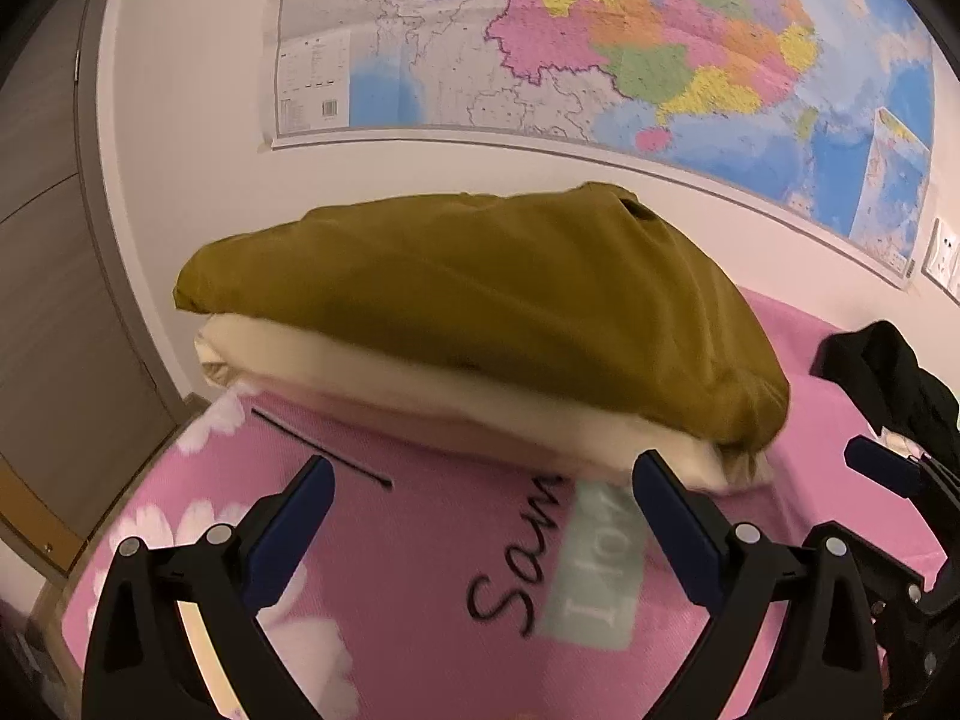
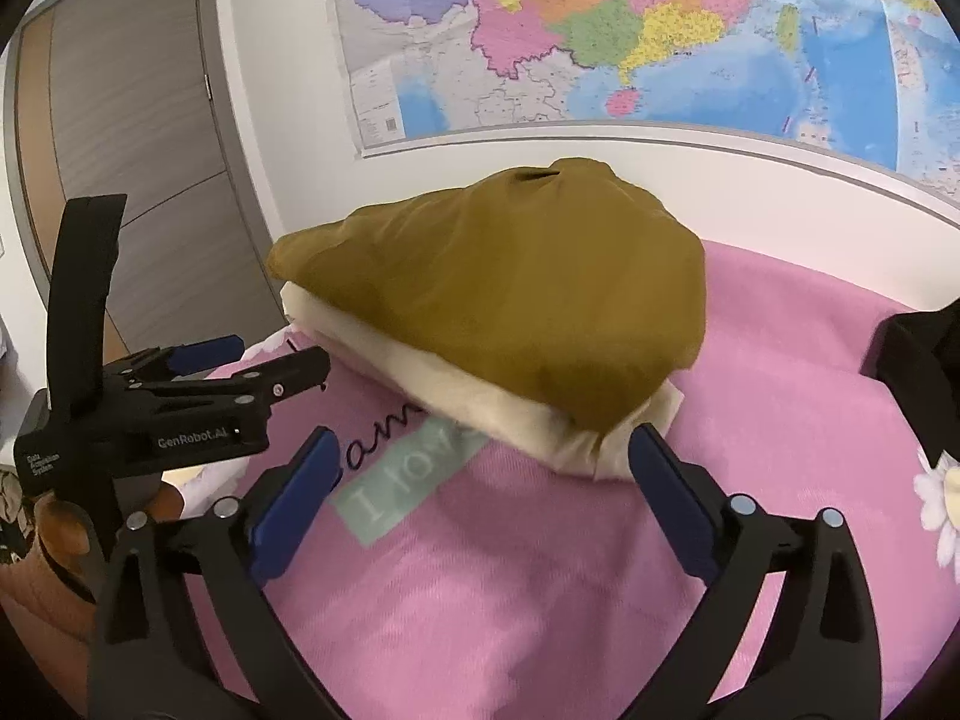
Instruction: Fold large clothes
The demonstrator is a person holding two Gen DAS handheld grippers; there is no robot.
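The left gripper (image 1: pixel 483 492) stands wide open with nothing between its blue pads (image 1: pixel 294 516), low over the pink blanket (image 1: pixel 420 600). Ahead of it, near its right finger, lies the stack: an olive garment (image 1: pixel 480 300) folded on top of a cream one (image 1: pixel 390 378). The stack's long axis runs across the view, from the far left corner by the wall down to the near right corner, so its near long edge faces the tools. The right gripper (image 2: pixel 480 468) is also fully open and empty; in its own view the near right corner of the cream layer (image 2: pixel 576 444) sits just beside its right pad (image 2: pixel 666 492), though I cannot tell whether they touch. The left tool shows at that view's left edge, level with the stack's left end. Further right, a black garment (image 2: pixel 912 360) lies in a heap on the blanket, well apart from the stack. Judging from this, the stack looks finished, and the right hand is the nearer one to the black piece, probably next to be folded.
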